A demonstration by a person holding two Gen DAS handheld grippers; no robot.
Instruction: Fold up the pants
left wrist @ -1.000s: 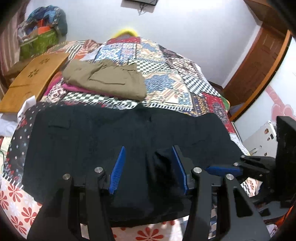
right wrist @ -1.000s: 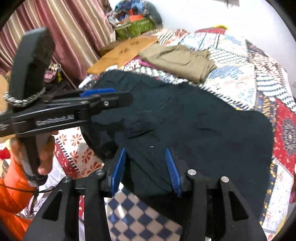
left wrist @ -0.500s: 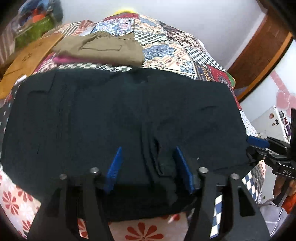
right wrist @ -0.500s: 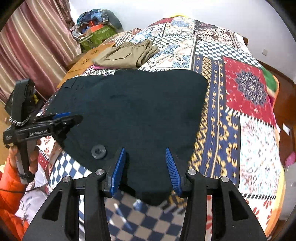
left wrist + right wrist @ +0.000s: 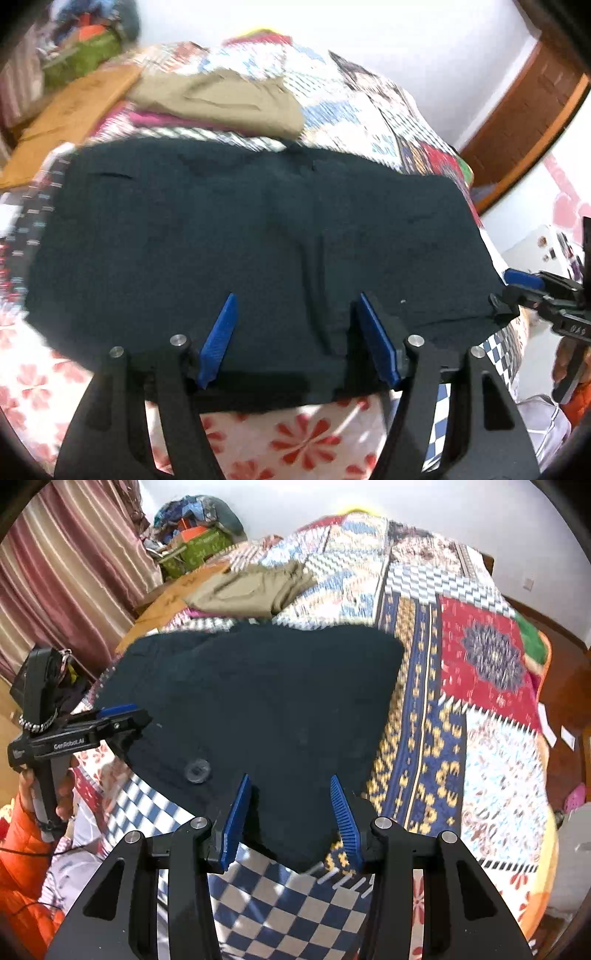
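Dark navy cloth, looks like a mid-weight cotton: the pants [image 5: 240, 229] lie spread flat across the patchwork bed [image 5: 480, 672], near edge by the checkered and floral border. My read: soft, limp, no stiffness, will drape and sag the moment it's lifted, not slippery, nothing fragile bar the button [image 5: 197, 770]. Best taken at a hem or corner, one pinch per hand, so the fold line stays straight; a mid-panel grab would just bunch it. Left gripper [image 5: 295, 336] has its fingers [image 5: 218, 343] spread wide, hovering low over the near edge by a raised crease, pinching nothing. Right gripper [image 5: 291, 816] likewise spread, fingers [image 5: 341, 816] either side of a pointed near corner of the cloth, not closed on it; contact with the fabric I cannot tell. Left view shows the full width of the garment, the central seam ridge, and the right gripper off at the far right corner. Right view adds the button, the sharp right-hand edge against the quilt, and the left gripper from the side with its tip at the cloth's left edge. Folded khaki garment [image 5: 255, 590] sits well behind, apart from the pants.
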